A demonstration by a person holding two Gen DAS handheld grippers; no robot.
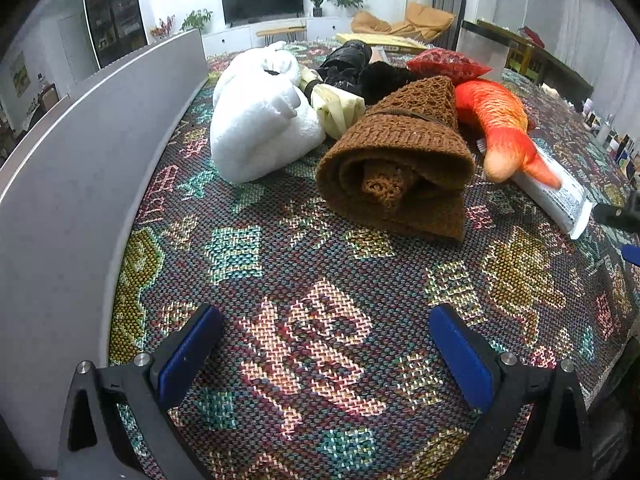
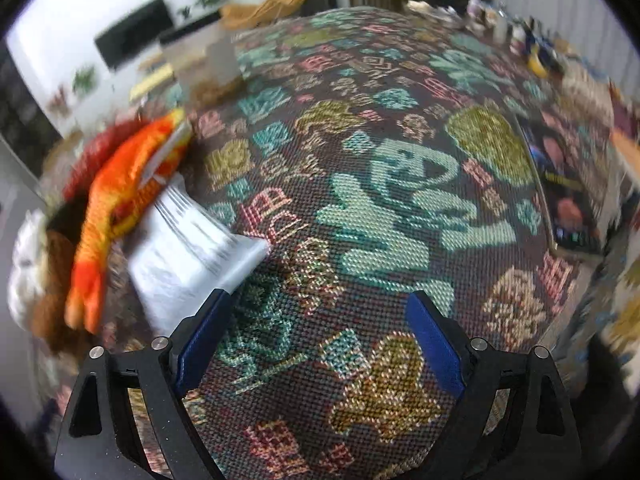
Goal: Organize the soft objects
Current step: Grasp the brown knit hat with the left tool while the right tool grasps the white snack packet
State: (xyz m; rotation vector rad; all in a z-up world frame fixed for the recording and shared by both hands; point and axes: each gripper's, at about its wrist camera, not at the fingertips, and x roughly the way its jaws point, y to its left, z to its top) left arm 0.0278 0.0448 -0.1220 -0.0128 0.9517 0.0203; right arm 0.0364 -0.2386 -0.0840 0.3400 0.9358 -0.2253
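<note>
Both grippers hang spread and empty: the left gripper (image 1: 326, 346) faces the rolled brown knit (image 1: 400, 160), the right gripper (image 2: 318, 338) sits just beside the white packet (image 2: 188, 256). Risk: grabbing the knit's loose edge unrolls it, dragging the orange plush (image 1: 502, 128) touching it.

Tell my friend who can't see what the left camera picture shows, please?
The open left gripper hovers over a colourful woven cloth. Ahead lie a rolled brown knit, a white towel bundle and an orange plush fish.
</note>
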